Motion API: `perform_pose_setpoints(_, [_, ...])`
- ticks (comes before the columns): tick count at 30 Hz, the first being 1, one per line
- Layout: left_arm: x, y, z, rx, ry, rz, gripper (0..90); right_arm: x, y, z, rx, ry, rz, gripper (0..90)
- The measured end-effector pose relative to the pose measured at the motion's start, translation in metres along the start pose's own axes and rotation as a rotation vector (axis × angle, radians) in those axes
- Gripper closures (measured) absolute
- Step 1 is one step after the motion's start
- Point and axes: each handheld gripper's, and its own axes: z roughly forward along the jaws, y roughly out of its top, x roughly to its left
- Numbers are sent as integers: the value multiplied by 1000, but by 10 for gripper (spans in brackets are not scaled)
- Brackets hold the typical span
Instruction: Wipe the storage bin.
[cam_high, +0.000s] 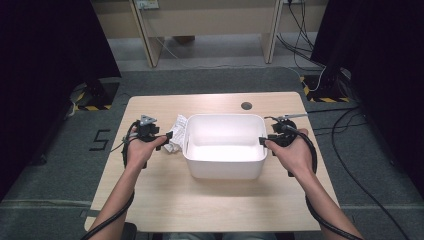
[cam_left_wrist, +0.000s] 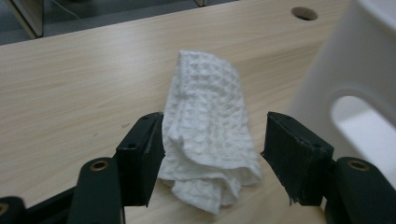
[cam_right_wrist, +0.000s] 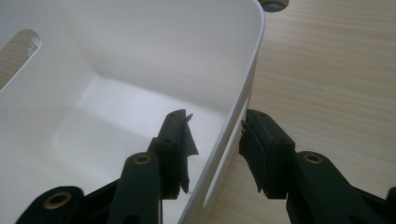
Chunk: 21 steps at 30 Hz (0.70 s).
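Cloth (cam_left_wrist: 208, 135) lies on the worktop (cam_high: 200, 200) at the tub's (cam_high: 225, 167) nine o'clock, between the left gripper's (cam_left_wrist: 212, 154) open jaws. Right gripper's (cam_right_wrist: 217, 144) open jaws straddle the tub's three o'clock wall.

Both tools are all matte black: the left tool (cam_high: 169, 135) has a little grey three-cornered plate (cam_high: 146, 120) on top, and the right tool (cam_high: 262, 141) has a thin grey bar sticking out near its top. Up close, each jaw arm has a brass-coloured ring at the pivot, and the rubbery pads (cam_right_wrist: 187, 140) look frayed and torn along the edges. Thick black cables (cam_high: 320, 215) trail back along both bare forearms, no sleeves in sight.
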Motion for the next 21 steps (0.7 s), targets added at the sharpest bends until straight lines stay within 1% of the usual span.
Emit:
perform_pose_setpoints(4, [7,-2,11,27,16,-2,365,2,3,3,-2,-6,-4,601])
perform_pose_setpoints(7, [10,-2,23,46,12,-10,359,4,4,4,2,-3,-9,599])
perform_pose_setpoints(8, [10,-1,32,53,0,-10,360,5,4,5,3,-4,-7,596])
perform_pose_setpoints(9, [10,0,36,64,-10,-17,359,5,4,6,4,-7,-8,595])
perform_pose_setpoints(11, [8,2,45,79,-21,-12,350,5,4,6,4,-9,-6,595])
perform_pose_setpoints(13, [6,4,54,99,-13,4,346,4,4,7,5,-8,-8,594])
perform_pose_setpoints(15, [5,5,62,109,-9,8,344,4,4,7,5,-7,-8,592])
perform_pose_setpoints(16, [4,5,66,119,-12,10,341,4,4,7,5,-6,-9,592])
perform_pose_setpoints(17, [4,5,66,119,-12,10,340,4,4,8,8,-5,-11,590])
perform_pose_setpoints(18, [3,4,70,129,-17,3,340,4,4,8,8,-5,-11,590])
perform_pose_setpoints(19, [4,3,76,149,-11,13,339,4,4,8,14,-3,-13,586])
perform_pose_setpoints(21, [7,1,82,161,5,12,338,3,5,7,10,2,-8,587])
